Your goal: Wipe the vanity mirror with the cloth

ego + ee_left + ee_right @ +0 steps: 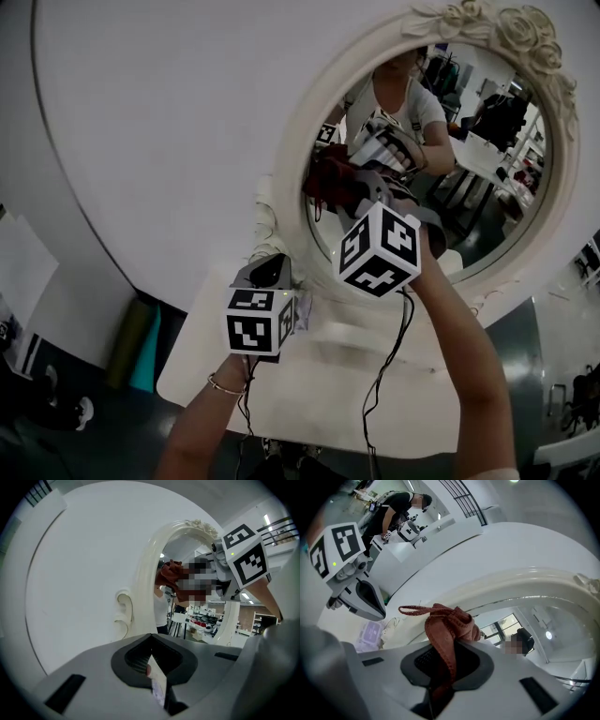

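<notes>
Right gripper [443, 665]: jaws clamped on a bunched rust-red cloth [450, 620]. The wad sticks out ahead of the tips, presumably so fabric rather than jaw meets the glass. The cloth sits against the left part of the vanity mirror [298, 178], just inside the frame's left edge. The mirror stands upright on the white table [309, 384].

Left gripper [270, 272]: jaws nearly together, only a pale sliver in the slit. It is held low by the frame's lower-left edge, likely kept clear of the wiping or ready to steady the frame.

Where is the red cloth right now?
The red cloth is pinched in the right gripper, held up at the left part of the oval mirror in the head view.
</notes>
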